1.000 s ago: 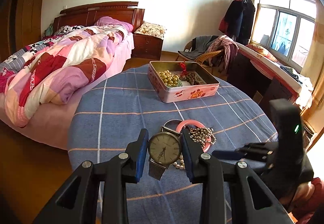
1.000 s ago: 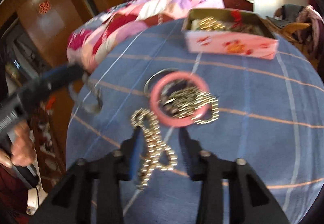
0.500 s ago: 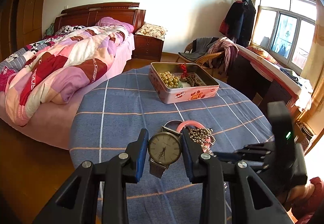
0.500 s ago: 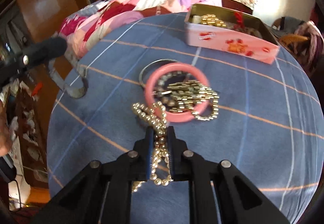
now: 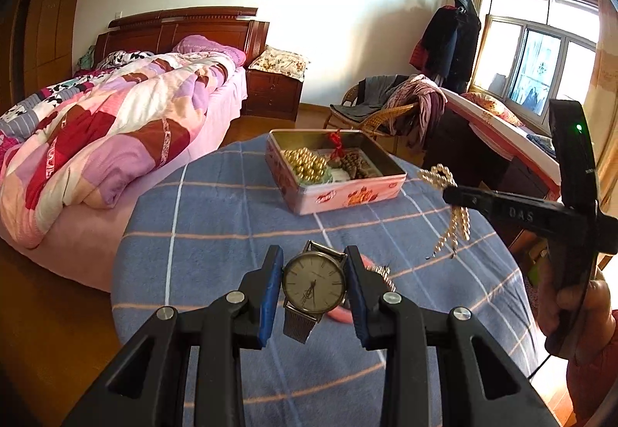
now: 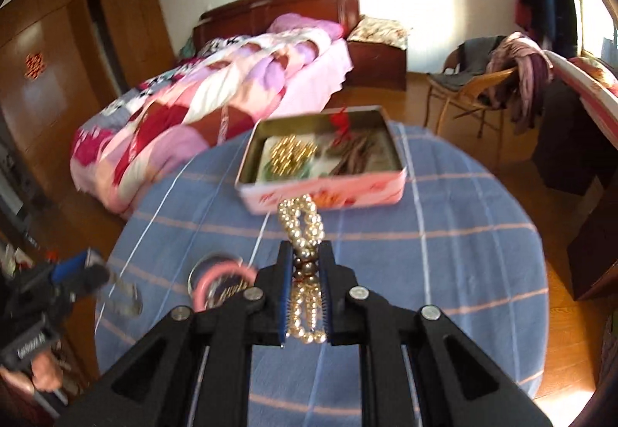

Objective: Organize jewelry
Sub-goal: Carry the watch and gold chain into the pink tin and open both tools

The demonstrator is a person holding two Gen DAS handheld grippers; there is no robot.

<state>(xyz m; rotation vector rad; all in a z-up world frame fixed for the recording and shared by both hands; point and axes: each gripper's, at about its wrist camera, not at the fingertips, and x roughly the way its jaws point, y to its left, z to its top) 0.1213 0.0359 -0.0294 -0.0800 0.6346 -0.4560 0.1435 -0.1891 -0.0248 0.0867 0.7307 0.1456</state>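
My left gripper (image 5: 313, 272) is shut on a round wristwatch (image 5: 313, 284) with a grey mesh strap, held above the table. My right gripper (image 6: 306, 261) is shut on a pearl necklace (image 6: 303, 230), lifted off the table; it also shows in the left wrist view (image 5: 450, 210), hanging from the right gripper (image 5: 448, 193). An open pink tin (image 5: 340, 191) at the table's far side holds gold beads (image 5: 307, 162) and brown beads; it shows in the right wrist view (image 6: 320, 191) too. A pink bangle (image 6: 220, 278) lies on the table with more beads.
The round table (image 5: 216, 218) has a blue checked cloth. A bed with a patchwork quilt (image 5: 116, 118) stands to the left. A wicker chair with clothes (image 5: 390, 106) and a dark desk (image 5: 483, 156) stand behind and right of the table.
My right gripper closed on the pearl necklace and lifted it off the table towards the tin. My left gripper rose a little, still holding the watch.
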